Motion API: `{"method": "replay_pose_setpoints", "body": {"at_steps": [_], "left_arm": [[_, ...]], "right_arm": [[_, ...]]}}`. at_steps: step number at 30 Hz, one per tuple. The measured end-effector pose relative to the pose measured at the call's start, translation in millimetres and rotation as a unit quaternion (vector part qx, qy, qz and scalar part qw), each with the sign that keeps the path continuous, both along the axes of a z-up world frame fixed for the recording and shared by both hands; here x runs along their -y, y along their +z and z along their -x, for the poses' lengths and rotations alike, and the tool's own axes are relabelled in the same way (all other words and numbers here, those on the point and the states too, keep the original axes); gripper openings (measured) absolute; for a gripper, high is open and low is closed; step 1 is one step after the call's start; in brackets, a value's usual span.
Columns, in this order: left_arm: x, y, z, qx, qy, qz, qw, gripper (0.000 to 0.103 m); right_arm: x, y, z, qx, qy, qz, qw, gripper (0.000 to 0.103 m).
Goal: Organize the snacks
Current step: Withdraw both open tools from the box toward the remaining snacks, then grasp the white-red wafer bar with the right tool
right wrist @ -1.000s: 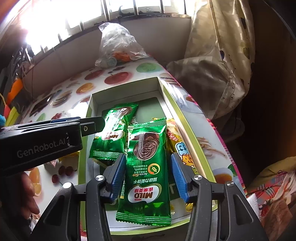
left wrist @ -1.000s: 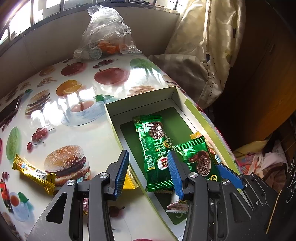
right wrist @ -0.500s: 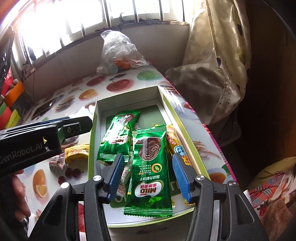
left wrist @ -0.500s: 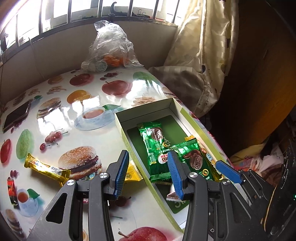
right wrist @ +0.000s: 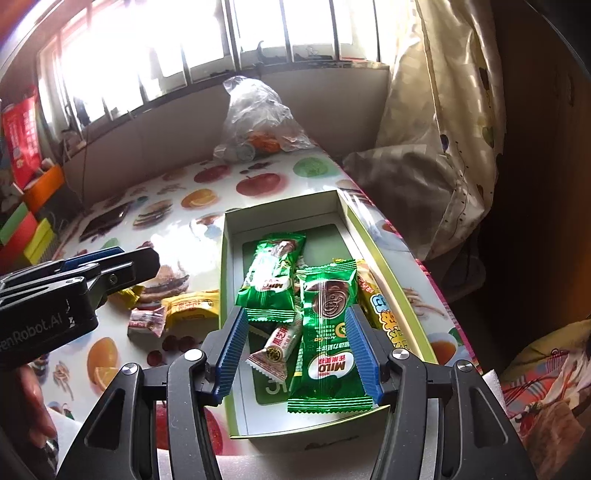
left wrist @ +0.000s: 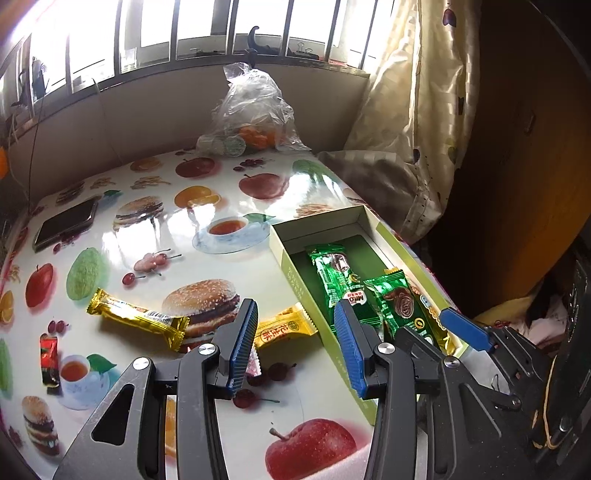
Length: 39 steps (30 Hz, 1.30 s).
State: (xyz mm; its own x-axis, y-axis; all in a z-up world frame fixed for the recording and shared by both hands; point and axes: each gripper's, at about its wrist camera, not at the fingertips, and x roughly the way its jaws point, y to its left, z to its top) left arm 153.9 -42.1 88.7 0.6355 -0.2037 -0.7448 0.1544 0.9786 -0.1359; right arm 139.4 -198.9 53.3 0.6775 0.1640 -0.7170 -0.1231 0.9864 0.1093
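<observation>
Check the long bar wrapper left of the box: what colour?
Gold long bar wrapper, clearest in left wrist view.

A clear plastic bag (left wrist: 255, 114) holding orange fruit sits at the far edge of the table (left wrist: 229, 266), below the barred window (left wrist: 207, 29). A dark phone (left wrist: 66, 223) lies flat near the table's left side. A patterned curtain (left wrist: 417, 122) hangs at the right.

Left gripper (left wrist: 295, 343) angled downward, blue-padded jaws apart with nothing between them — seen from the right wrist view it reaches in from the left, a bare hand (right wrist: 31, 410) behind it. Right gripper (right wrist: 295, 349) also tilted down, jaws spread wider, pads clear of anything — not gripping.
</observation>
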Motion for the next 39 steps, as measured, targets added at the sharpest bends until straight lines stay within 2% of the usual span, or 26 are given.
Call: {"method": "replay_pose_setpoints", "body": {"at_steps": [4,13,23,31,35,39], "left_arm": [[-10,0,7,0.005,0.013,-0.007,0.9999,0.045],[-40,-3,19,0.008,0.037,0.004,0.9993,0.045],[-99,-15,28,0.0,0.104,0.018,0.9945,0.045],[-127,-26,31,-0.012,0.127,0.028,0.9914,0.045],[-139,-33,30,-0.02,0.137,0.028,0.99,0.045],[-152,-39,30,-0.026,0.148,0.033,0.988,0.045]], "right_arm": [[-8,3,3,0.004,0.007,-0.002,1.0,0.055],[-27,6,6,0.009,0.025,-0.01,1.0,0.055],[-59,2,2,0.003,0.066,-0.01,0.998,0.055],[-91,-15,-8,-0.027,0.093,-0.008,0.995,0.055],[-107,-20,-12,-0.032,0.121,-0.004,0.992,0.055],[-130,-27,-14,-0.035,0.174,0.008,0.984,0.055]]}}
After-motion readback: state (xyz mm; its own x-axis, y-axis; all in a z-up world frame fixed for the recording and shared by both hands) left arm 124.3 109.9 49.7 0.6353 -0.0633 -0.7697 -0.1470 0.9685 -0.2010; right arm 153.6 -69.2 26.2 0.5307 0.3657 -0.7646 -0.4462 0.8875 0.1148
